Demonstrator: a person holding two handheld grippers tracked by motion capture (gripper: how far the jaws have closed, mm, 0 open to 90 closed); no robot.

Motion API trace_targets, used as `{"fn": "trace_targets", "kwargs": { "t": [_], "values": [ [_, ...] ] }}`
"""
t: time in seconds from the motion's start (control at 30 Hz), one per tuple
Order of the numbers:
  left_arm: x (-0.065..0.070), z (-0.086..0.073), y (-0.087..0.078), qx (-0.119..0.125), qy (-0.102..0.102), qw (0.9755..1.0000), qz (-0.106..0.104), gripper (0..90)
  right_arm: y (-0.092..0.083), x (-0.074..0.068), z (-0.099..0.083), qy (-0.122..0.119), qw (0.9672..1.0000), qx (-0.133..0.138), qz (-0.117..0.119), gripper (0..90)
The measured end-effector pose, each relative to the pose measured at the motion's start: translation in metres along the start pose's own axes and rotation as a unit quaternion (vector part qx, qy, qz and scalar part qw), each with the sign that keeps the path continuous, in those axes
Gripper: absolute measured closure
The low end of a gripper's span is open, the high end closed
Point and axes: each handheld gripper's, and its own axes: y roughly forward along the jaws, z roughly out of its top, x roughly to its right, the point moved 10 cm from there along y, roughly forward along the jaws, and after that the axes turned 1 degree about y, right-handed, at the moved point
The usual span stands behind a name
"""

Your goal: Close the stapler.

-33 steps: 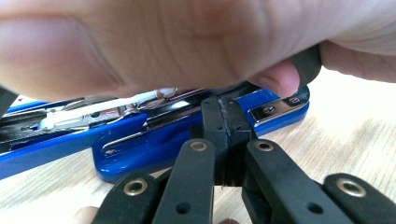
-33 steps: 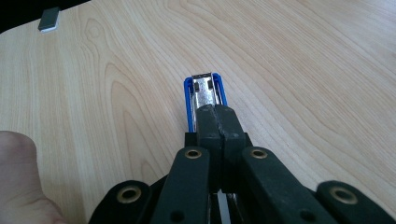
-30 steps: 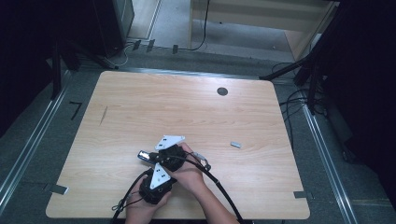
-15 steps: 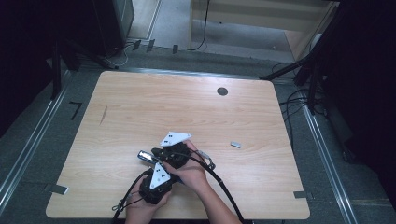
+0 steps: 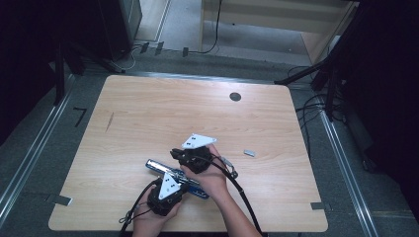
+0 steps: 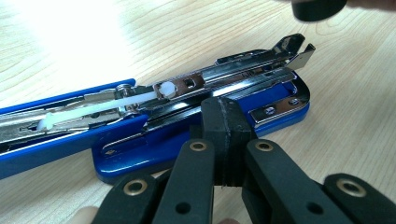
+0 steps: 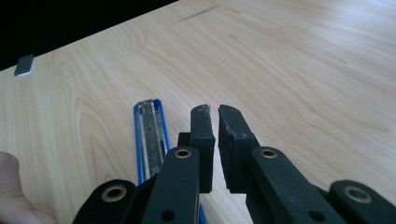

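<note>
**Stapler open, staple strip still waiting**

We have the blue stapler [image 5: 178, 175] lying opened out flat on the tabletop [image 5: 148, 113], near the front edge, its metal magazine exposed and facing up. Our left gripper [image 6: 223, 109] presses down on the stapler's base with its fingers [image 6: 219, 135] pressed together, nothing between them; it looks to us like a steadying hold rather than a pinch. In the left gripper view the magazine rail [image 6: 224, 77] and the white pusher [image 6: 166, 88] show clearly, so we judge the loading step to be in hand.

Our right gripper [image 7: 214, 112] hovers just above the stapler's far arm. Its fingers [image 7: 201, 135] have just been opening and now stand a narrow gap apart, with nothing held.

A small grey piece [image 5: 249, 153], which may be a staple strip, lies well apart to the right. We think the next move calls for the right gripper to travel over there, spread wider, and pinch that thin piece cleanly off the flat wood, while the left keeps the stapler from sliding.
</note>
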Motion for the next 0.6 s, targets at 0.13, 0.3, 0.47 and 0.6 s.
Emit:
{"fn": "trace_targets", "kwargs": {
  "t": [0.13, 0.3, 0.47, 0.6],
  "values": [
    [0.001, 0.000, 0.000, 0.001, -0.002, 1.0000, -0.002, 90.0, -0.008, 0.009, 0.003, 0.008, 0.9999, 0.009, -0.010, 85.5],
    [0.001, 0.000, 0.000, 0.001, -0.002, 1.0000, -0.002, 90.0, -0.018, 0.021, 0.004, 0.014, 0.9995, 0.015, -0.023, 85.0],
    [0.001, 0.000, 0.000, 0.000, -0.003, 1.0000, -0.002, 90.0, -0.030, 0.036, 0.003, 0.022, 0.9987, 0.022, -0.040, 84.1],
    [0.001, 0.000, 0.000, 0.001, -0.003, 1.0000, -0.003, 90.0, -0.040, 0.049, 0.001, 0.031, 0.9977, 0.028, -0.054, 84.0]
  ]
}}
